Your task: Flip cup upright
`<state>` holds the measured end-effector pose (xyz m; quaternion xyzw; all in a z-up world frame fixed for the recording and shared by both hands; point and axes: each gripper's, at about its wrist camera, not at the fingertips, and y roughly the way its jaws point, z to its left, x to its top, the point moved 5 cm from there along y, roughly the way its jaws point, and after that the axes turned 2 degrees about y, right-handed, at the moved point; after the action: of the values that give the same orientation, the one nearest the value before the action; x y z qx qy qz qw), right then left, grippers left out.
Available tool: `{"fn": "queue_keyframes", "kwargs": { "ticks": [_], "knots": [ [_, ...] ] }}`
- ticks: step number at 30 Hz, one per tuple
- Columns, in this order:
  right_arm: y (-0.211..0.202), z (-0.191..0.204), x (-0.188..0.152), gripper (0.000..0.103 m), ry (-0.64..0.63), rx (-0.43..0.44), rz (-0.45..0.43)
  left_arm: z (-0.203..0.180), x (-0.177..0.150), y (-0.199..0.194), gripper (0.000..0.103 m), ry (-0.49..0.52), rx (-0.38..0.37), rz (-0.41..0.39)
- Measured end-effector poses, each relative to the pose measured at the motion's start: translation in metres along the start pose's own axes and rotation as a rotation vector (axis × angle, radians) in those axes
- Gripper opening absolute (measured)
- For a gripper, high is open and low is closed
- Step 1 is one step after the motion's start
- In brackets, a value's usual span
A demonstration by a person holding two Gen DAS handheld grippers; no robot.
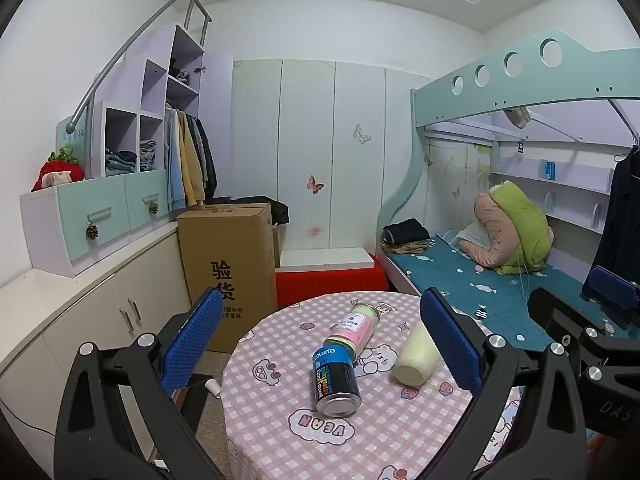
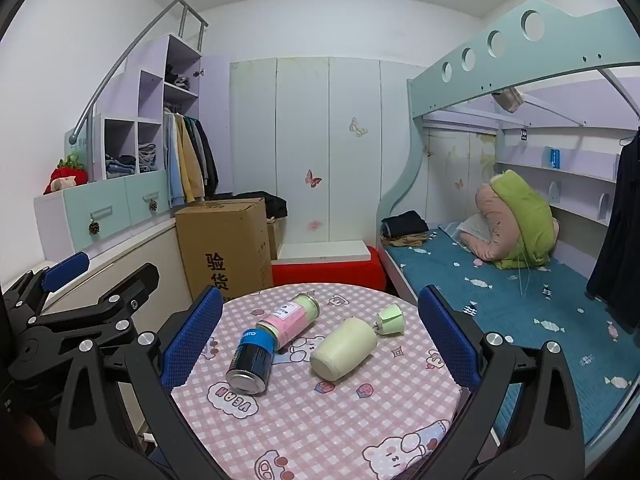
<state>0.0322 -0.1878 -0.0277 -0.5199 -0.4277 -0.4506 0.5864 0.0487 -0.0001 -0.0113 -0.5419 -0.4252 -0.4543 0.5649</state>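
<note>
A round table (image 2: 320,420) is standing in the middle of the room, and three things are lying on their sides on it: a can (image 2: 250,362) at the left, a jar (image 2: 289,321) just behind it with its end touching the can, and the cup (image 2: 343,349) to the right, near both. A small paper cup (image 2: 390,319) is sitting just behind the cup. A cardboard box (image 2: 224,240) is standing behind the table to the left, and a bunk bed (image 2: 500,276) is lying to the right.

Small green cup (image 2: 390,319) (interior hidden)
</note>
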Motion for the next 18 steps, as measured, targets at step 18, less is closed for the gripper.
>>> {"fn": "queue_keyframes", "kwargs": {
  "ticks": [18],
  "knots": [
    [-0.0001,-0.0007,0.0017,0.098,-0.012,-0.009,-0.001,0.0004,-0.0004,0.0002,0.095,-0.007,-0.002,0.008]
  ]
}}
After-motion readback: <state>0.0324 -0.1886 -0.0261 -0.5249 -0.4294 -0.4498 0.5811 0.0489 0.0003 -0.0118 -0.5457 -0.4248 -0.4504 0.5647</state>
